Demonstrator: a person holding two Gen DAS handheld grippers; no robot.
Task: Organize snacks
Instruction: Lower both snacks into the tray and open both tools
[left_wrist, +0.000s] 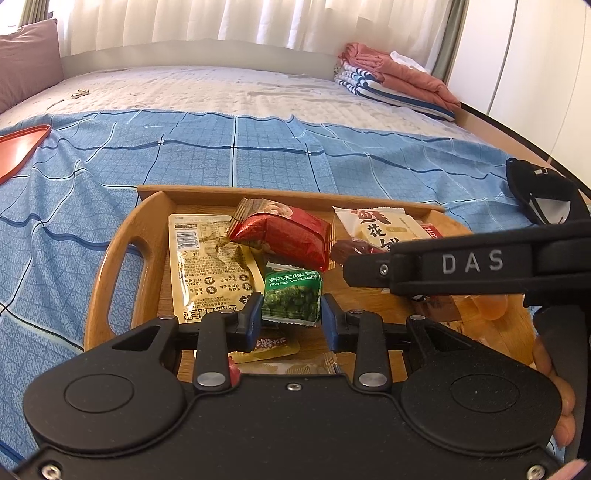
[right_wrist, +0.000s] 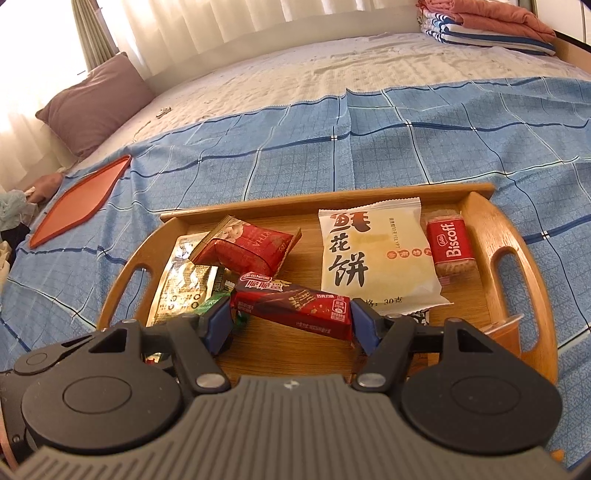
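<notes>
The left tool (left_wrist: 291, 319) was clamped on a small green wasabi-pea packet (left_wrist: 291, 298), and the right tool (right_wrist: 291, 325) gripped a dark red wafer bar (right_wrist: 291, 308) by its two ends. Both snacks sat over the near half of the wooden tray (right_wrist: 517, 236), which lay on the blue checked sheet (right_wrist: 332, 147) of the bed.

The main risk, as I judged it, was the two tools fouling each other: the right one reached across just beside the left, over the same crowded patch. The pea packet was soft and held by its sides, so it might buckle and slip. The bar, pinched endwise, could swing or drop if tilted. A red foil pack (left_wrist: 284, 236) lay propped on a gold sachet (left_wrist: 210, 266) and could be knocked over.

The tray's raised walls and handles hemmed in level moves; straight up looked free. The sheet around was open, with an orange tray (right_wrist: 81, 199) towards the bed's far left edge.
</notes>
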